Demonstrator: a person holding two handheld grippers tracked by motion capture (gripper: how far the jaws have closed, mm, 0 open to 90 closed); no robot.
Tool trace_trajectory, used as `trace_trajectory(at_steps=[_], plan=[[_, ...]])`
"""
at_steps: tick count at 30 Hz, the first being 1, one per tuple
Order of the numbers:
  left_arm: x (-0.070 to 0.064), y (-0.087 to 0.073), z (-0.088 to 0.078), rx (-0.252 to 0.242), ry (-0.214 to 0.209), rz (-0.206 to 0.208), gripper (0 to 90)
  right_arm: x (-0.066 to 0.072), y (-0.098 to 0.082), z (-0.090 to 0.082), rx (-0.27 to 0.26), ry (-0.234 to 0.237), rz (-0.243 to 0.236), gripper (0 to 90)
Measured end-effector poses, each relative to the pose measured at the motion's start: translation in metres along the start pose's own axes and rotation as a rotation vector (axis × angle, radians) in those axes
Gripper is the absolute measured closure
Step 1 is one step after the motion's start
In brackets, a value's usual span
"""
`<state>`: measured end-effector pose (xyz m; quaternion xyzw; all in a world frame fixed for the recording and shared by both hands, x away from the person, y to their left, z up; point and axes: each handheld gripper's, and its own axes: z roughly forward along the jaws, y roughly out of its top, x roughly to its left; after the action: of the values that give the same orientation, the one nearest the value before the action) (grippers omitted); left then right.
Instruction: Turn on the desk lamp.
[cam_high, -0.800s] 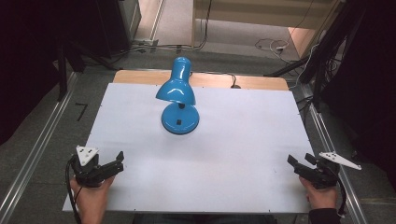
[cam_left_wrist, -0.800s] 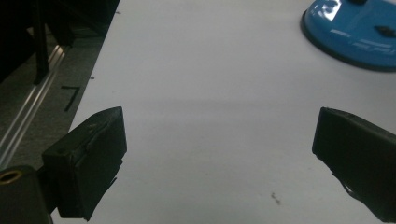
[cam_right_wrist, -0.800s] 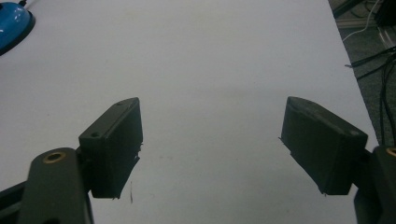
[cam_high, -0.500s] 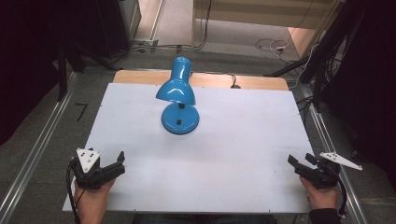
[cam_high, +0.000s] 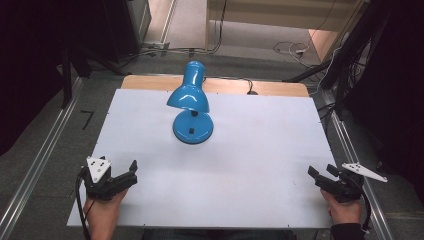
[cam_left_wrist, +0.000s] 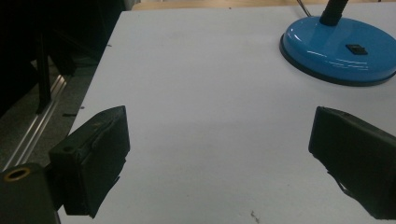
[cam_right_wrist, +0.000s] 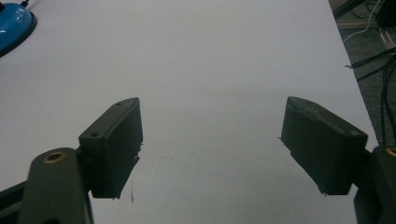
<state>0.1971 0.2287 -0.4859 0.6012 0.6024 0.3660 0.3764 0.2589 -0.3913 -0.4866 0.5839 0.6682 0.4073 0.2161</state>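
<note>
**Nothing moved, lamp still waiting**

Since a moment ago my left gripper (cam_high: 131, 176) and right gripper (cam_high: 320, 178) have stayed at the near corners, both gaping wide, holding nothing. The blue lamp (cam_high: 192, 109) stands mid-table, well apart; I judge the reach hasn't begun.

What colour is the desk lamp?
Glossy bright blue, clearest in the high view: lamp.

- Left gripper (cam_high: 131, 172) is found slightly shifted along the near-left corner of the counter (cam_high: 260, 150): its grey three-cornered plate was sitting a little higher in the high view in the first earlier picture and has since dropped slightly toward the near edge.
- Between the second earlier picture and now, hardly any further shift of it is noted.
</note>
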Motion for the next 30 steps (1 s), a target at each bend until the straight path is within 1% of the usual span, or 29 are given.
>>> trace_trajectory(at_steps=[5, 9, 13, 25, 30], plan=[[-0.005, 0.002, 0.003, 0.000, -0.002, 0.017, 6.0, -0.001, 0.000, 0.000, -0.001, 0.000, -0.001, 19.1], [-0.007, 0.002, 0.005, 0.011, -0.010, 0.014, 7.2, 0.000, 0.000, 0.001, 0.002, 0.000, -0.003, 19.1], [-0.009, 0.004, 0.007, -0.002, -0.013, 0.013, 7.6, 0.000, 0.000, 0.001, 0.005, 0.001, -0.005, 19.1], [-0.014, 0.008, 0.014, 0.001, -0.026, -0.002, 7.9, 0.000, 0.000, 0.001, 0.004, 0.000, -0.007, 19.1], [-0.018, 0.010, 0.016, 0.002, -0.040, -0.004, 8.2, 0.000, 0.000, 0.001, 0.005, 0.000, -0.011, 19.1]])
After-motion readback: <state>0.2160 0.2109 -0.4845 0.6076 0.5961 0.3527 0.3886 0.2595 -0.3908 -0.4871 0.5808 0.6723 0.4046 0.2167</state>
